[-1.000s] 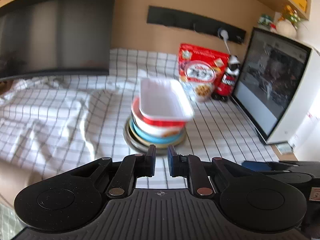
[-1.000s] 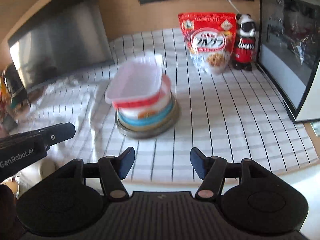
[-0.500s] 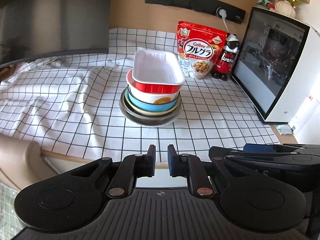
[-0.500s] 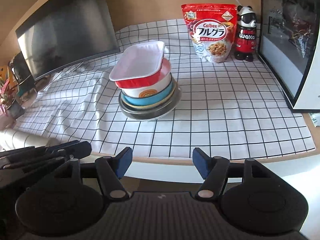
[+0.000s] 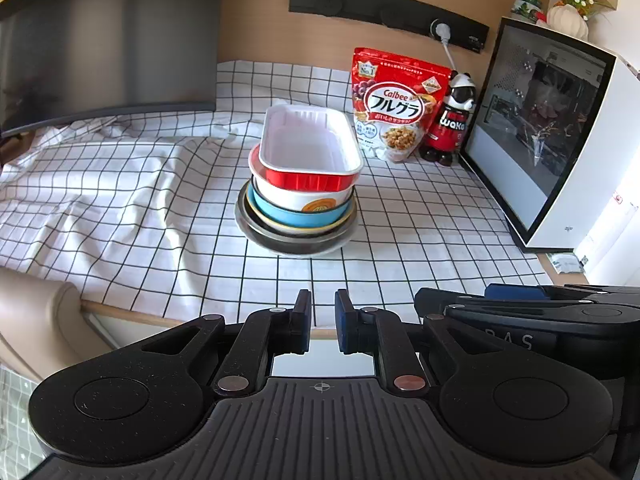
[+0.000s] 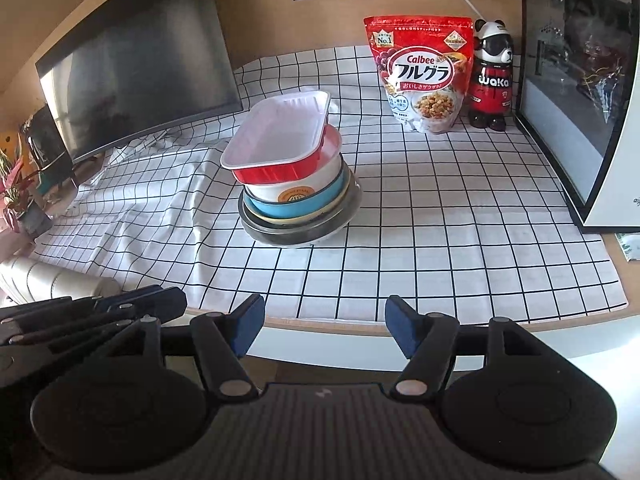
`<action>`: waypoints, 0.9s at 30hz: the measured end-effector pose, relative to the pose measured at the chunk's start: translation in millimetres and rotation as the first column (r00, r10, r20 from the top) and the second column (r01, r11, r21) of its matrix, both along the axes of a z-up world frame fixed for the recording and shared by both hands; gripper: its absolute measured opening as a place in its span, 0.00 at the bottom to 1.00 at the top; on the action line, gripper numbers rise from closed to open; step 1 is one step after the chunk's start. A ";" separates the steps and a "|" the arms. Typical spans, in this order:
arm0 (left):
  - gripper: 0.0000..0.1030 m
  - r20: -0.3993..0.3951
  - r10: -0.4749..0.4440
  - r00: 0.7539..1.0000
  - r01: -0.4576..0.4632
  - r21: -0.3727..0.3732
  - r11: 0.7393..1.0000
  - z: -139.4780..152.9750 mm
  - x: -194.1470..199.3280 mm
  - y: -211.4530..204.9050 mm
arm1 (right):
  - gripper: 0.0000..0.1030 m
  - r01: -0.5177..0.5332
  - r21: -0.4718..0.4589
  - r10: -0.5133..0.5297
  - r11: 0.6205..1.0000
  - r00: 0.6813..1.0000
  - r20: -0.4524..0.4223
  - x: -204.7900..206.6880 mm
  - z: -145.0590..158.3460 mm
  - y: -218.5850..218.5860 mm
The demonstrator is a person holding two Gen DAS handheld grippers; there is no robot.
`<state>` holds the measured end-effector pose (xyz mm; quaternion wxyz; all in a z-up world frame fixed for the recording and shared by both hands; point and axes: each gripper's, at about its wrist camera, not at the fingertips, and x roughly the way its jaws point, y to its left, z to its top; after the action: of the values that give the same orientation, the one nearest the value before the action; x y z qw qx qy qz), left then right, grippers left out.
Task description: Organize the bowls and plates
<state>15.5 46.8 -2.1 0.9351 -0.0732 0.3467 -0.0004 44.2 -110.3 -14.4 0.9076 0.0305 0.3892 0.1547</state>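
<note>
Here the red tray (image 5: 310, 148) tops the white bowl (image 5: 298, 198) and nested plates (image 5: 296, 236). The left gripper (image 5: 322, 322) is nearly closed on nothing; the right gripper (image 6: 324, 330) gapes wide, empty.

1. Stack of dishes (image 5: 298, 200): the lower plates show only their rims; their count cannot be told.
2. White bowl (image 6: 296, 188): interior hidden by the red tray (image 6: 280, 140).
3. Monitor (image 5: 100, 48): cut off by the left edge.
4. Computer case (image 6: 580, 80): cut off at the right.
</note>
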 end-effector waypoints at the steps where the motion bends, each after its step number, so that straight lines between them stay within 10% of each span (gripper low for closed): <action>1: 0.15 0.000 0.002 1.000 -0.002 0.000 1.000 0.1 -0.1 0.3 | 0.65 0.000 0.000 0.000 1.000 1.000 -0.001 0.7 -0.1 0.3; 27: 0.15 -0.010 0.008 1.000 -0.008 -0.014 1.000 0.2 1.3 2.8 | 0.65 -0.010 -0.002 0.010 1.000 1.000 -0.013 4.1 -3.0 5.4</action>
<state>16.7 49.6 -1.9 0.9328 -0.0812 0.3510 0.0012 48.3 -104.9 -17.4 0.9042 0.0285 0.3954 0.1587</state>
